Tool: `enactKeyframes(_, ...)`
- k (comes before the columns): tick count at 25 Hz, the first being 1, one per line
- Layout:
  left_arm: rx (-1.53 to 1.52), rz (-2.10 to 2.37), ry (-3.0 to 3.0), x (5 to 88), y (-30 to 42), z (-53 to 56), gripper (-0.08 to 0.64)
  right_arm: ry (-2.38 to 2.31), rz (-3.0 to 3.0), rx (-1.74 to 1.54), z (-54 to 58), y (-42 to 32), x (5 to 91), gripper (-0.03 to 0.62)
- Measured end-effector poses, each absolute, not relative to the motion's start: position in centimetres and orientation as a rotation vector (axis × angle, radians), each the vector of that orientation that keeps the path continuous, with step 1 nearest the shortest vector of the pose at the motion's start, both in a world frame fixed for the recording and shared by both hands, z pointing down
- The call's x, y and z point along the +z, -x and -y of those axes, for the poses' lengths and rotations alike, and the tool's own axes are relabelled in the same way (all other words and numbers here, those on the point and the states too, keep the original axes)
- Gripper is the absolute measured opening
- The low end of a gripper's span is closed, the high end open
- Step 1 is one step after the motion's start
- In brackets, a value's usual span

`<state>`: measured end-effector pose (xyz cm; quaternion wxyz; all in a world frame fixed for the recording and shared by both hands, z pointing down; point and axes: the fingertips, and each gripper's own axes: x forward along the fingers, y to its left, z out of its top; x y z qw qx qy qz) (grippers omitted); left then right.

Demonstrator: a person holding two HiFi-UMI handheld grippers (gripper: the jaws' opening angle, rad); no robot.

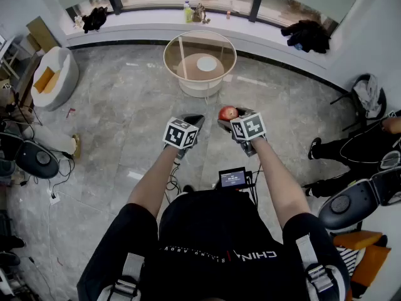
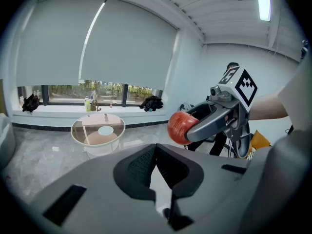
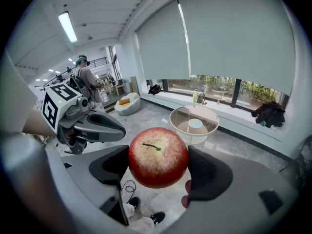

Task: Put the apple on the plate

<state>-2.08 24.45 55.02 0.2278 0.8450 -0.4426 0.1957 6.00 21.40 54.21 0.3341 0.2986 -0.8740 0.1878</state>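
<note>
A red apple (image 1: pixel 228 113) (image 3: pixel 158 156) hangs in the air, stem up, with my right gripper (image 1: pixel 232 120) (image 3: pixel 158 165) shut on it, one pad on each side. The left gripper view also catches the apple (image 2: pixel 181 127) in the right gripper (image 2: pixel 197 126). My left gripper (image 1: pixel 192 121) (image 2: pixel 156 152) is level with it on the left, shut and empty. A white plate (image 1: pixel 206 63) (image 2: pixel 105 130) (image 3: pixel 195 123) lies on a round glass-topped table (image 1: pixel 182 42) farther ahead on the floor, apart from both grippers.
A white beanbag seat (image 1: pixel 53 74) stands at the far left. A window ledge (image 1: pixel 144 19) with bottles and dark clothes (image 1: pixel 307 35) runs along the back. Another person's legs (image 1: pixel 351 149) and chairs are at the right. Cables (image 1: pixel 56 168) lie at the left.
</note>
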Motion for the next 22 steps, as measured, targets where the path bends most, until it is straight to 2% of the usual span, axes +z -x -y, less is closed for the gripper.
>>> enactKeyframes(12, 0.520, 1.219, -2.308, 55.6, 1.8, -23.4, 0.017, -0.770, 2.297, 0.508, -21.3, -6.3, 55.0, 0.396)
enactKeyframes(22, 0.679, 1.242, -2.278, 57.8, 2.3, -23.5, 0.017, -0.775, 2.321, 0.586, -20.7, -6.7, 55.4, 0.396)
